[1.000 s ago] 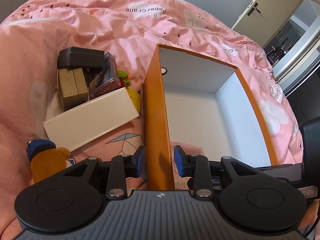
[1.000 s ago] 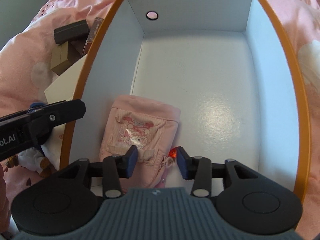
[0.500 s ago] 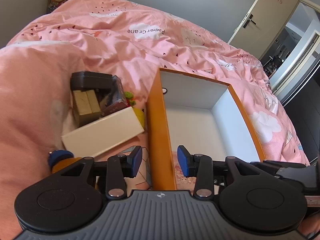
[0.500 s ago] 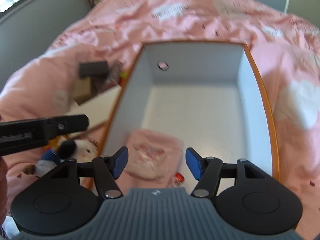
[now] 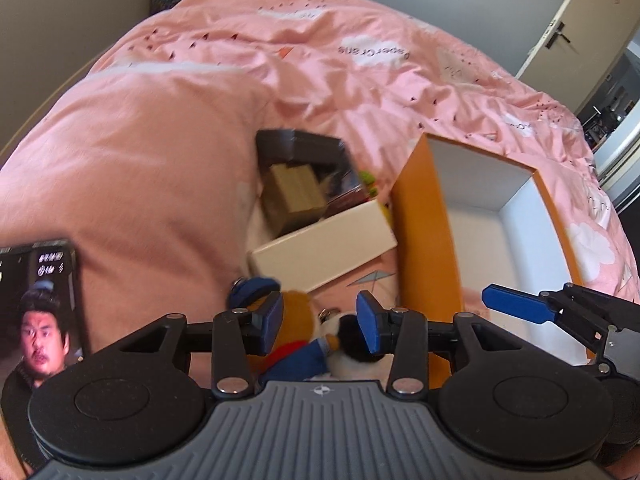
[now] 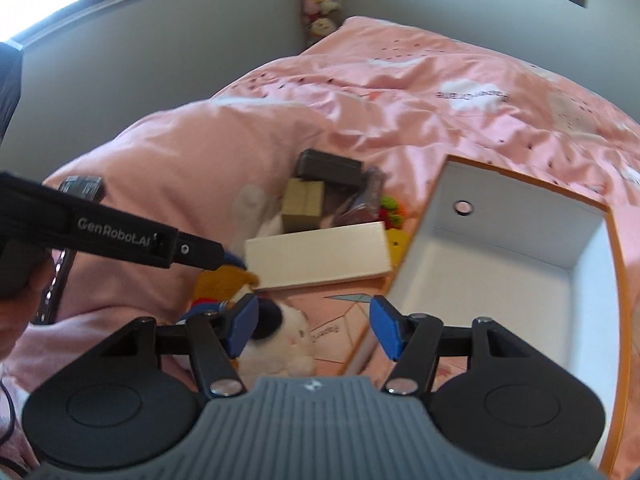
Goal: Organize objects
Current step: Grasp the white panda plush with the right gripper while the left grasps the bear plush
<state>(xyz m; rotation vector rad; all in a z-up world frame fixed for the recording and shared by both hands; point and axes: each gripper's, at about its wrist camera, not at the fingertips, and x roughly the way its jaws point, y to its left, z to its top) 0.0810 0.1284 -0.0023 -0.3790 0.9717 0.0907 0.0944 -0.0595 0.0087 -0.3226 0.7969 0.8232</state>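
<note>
My left gripper [image 5: 320, 322] hovers over two plush toys on the pink bedspread: a brown bear with a blue cap [image 5: 298, 310] and a white plush [image 5: 356, 364]. Its jaws are opening and the pads touch nothing. In the right wrist view my right gripper [image 6: 314, 326] stands open above the white plush [image 6: 288, 340], just left of the orange box [image 6: 516, 220]; one of its fingers [image 5: 516, 304] shows over the box [image 5: 424, 240] in the left wrist view. The box's white floor is bare where it shows. The left gripper's finger [image 6: 192, 250] reaches in from the left.
A long white box [image 5: 320, 252] lies left of the orange box, with a tan box [image 5: 294, 192], a black case [image 5: 300, 144] and a yellow-green toy [image 6: 390, 208] behind it. A phone with a lit screen [image 5: 40, 308] lies at the far left. A pillow bulges left.
The left jaws, which straddled the orange box's wall, widened and drew back. The right jaws opened off the pink pouch in the box and lifted away. Both views swung left to the plush toys.
</note>
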